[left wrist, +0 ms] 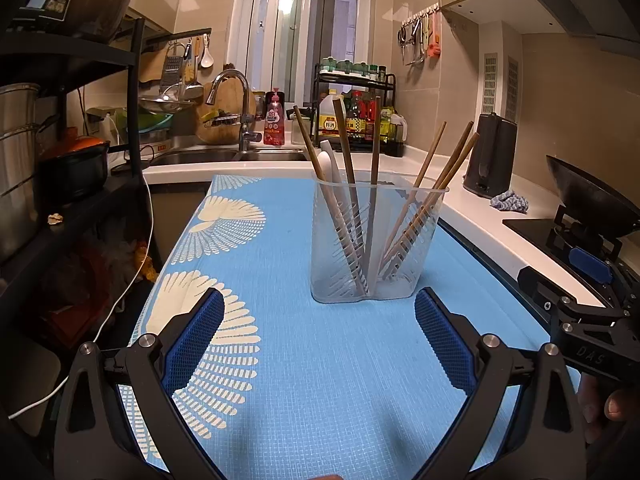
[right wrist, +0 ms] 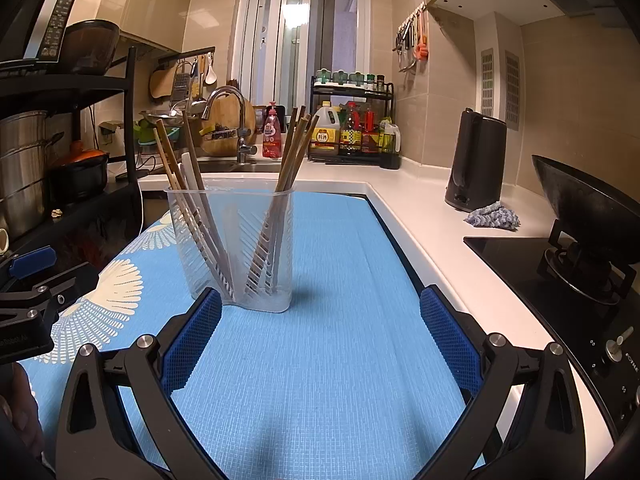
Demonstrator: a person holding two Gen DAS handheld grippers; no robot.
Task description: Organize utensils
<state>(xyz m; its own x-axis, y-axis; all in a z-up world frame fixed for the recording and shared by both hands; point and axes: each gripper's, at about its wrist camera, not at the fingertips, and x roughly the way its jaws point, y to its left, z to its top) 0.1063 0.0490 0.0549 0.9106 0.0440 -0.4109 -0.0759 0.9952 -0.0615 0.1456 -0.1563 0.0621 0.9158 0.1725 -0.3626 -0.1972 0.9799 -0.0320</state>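
A clear plastic utensil holder (left wrist: 400, 276) stands upright on the blue mat (left wrist: 320, 360); it also shows in the right wrist view (right wrist: 276, 292). Several wooden chopsticks (left wrist: 343, 136) and a white spoon (left wrist: 325, 162) lean in its two halves. The chopsticks (right wrist: 294, 148) and the spoon (right wrist: 187, 168) show from the right too. My left gripper (left wrist: 319, 340) is open and empty, just short of the holder. My right gripper (right wrist: 320, 338) is open and empty, to the right of the holder's base. Each gripper shows at the edge of the other's view (left wrist: 580, 312) (right wrist: 32, 292).
A white counter (right wrist: 420, 232) borders the mat on the right, with a black kettle (right wrist: 476, 160), a blue cloth (right wrist: 494, 216) and a wok (right wrist: 588, 204) on a hob. A sink with a tap (left wrist: 240, 108) and a bottle rack (left wrist: 360, 120) stand behind. A black shelf (left wrist: 60, 140) stands left.
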